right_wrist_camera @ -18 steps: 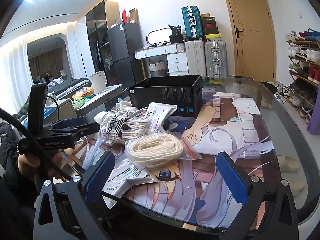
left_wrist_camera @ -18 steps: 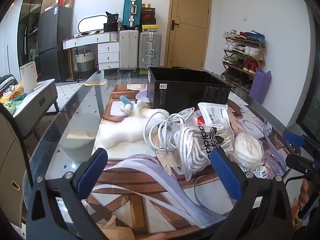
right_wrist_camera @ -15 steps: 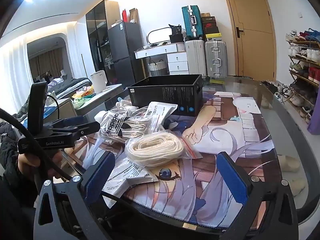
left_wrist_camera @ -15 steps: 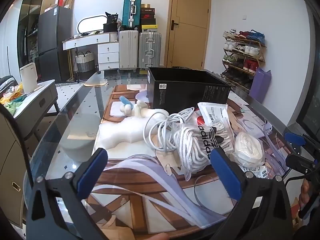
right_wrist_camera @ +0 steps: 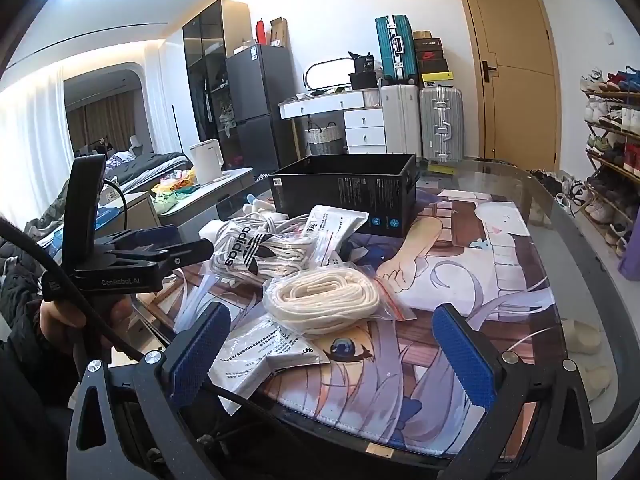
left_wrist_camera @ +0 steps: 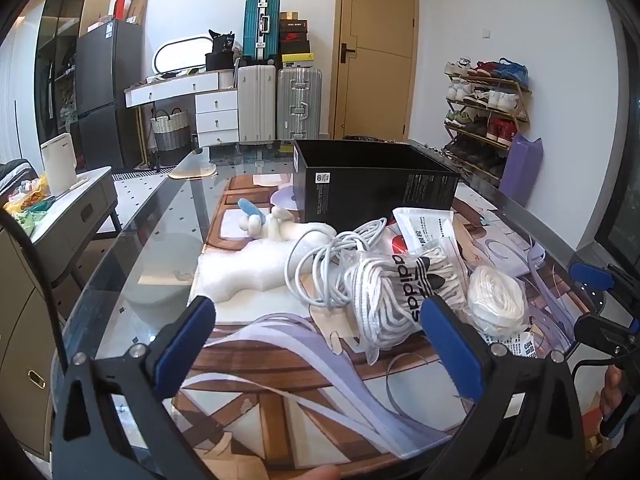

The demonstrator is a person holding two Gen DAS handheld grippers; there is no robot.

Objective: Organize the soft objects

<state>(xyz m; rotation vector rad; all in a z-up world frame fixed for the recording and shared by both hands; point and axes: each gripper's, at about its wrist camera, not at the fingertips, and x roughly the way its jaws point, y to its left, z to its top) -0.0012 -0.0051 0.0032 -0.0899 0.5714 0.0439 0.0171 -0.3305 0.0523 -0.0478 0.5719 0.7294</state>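
Observation:
A heap of soft items lies on the printed mat: a bag of white laces marked adidas, a bagged cream rope coil, a loose white cable, a white plush toy and flat white packets. Behind them stands an open black box. My left gripper hangs open before the heap, nothing between its fingers. My right gripper is open too, above a flat packet and just short of the rope coil.
The glass table carries the mat. A grey side cabinet stands left. Suitcases, white drawers and a door line the back wall. A shoe rack stands right. A hand holds the left gripper.

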